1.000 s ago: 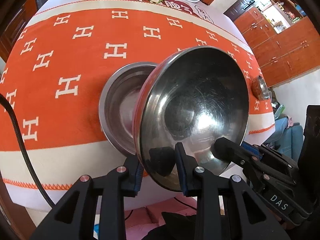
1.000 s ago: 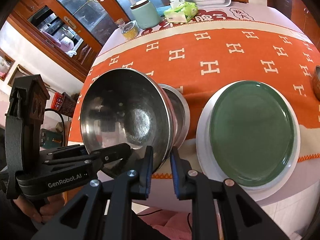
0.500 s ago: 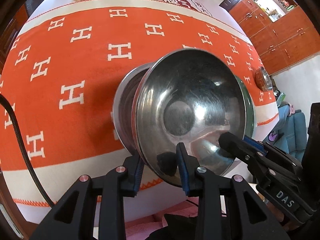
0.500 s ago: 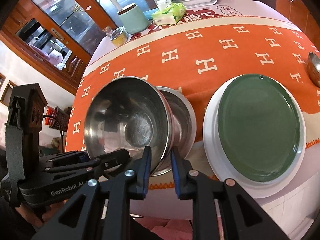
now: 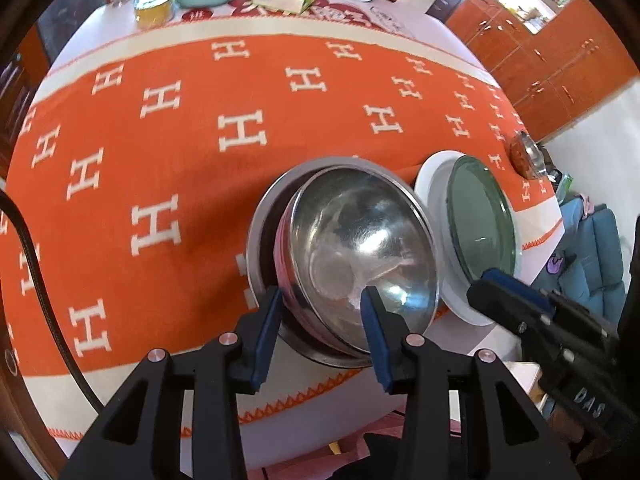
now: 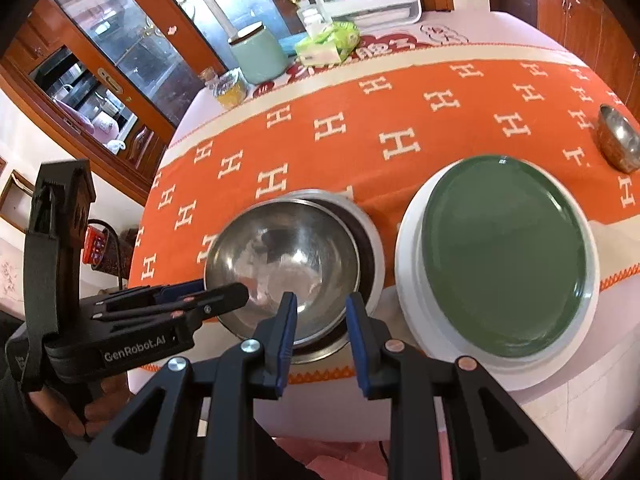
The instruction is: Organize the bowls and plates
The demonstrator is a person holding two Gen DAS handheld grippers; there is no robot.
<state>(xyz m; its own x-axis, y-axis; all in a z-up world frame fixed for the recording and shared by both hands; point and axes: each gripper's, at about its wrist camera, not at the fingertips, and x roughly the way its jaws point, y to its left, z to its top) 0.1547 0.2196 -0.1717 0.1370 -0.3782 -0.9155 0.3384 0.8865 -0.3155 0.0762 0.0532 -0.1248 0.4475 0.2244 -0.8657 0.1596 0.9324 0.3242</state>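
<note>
Since a second ago, the steel bowl (image 5: 360,256) has sunk from tilted and lifted into the wider steel bowl (image 5: 260,240) on the orange cloth (image 5: 160,140) of the bench (image 6: 460,46); it now nests there, leaning a little. Just beside sits the green plate (image 6: 504,256) on the white plate (image 6: 408,264), and a small bowl (image 6: 618,142) waits well apart at the far edge.

We judge this the release. Left gripper (image 5: 320,320): jaws opening, straddling the near rim, pads looking clear of it. Right gripper (image 6: 320,316): jaws opening too, more narrowly, rim between them, contact hard to call. We'd finish opening fully before lifting, then rise straight up so neither pad snags the rim and tips the nested bowl.
</note>
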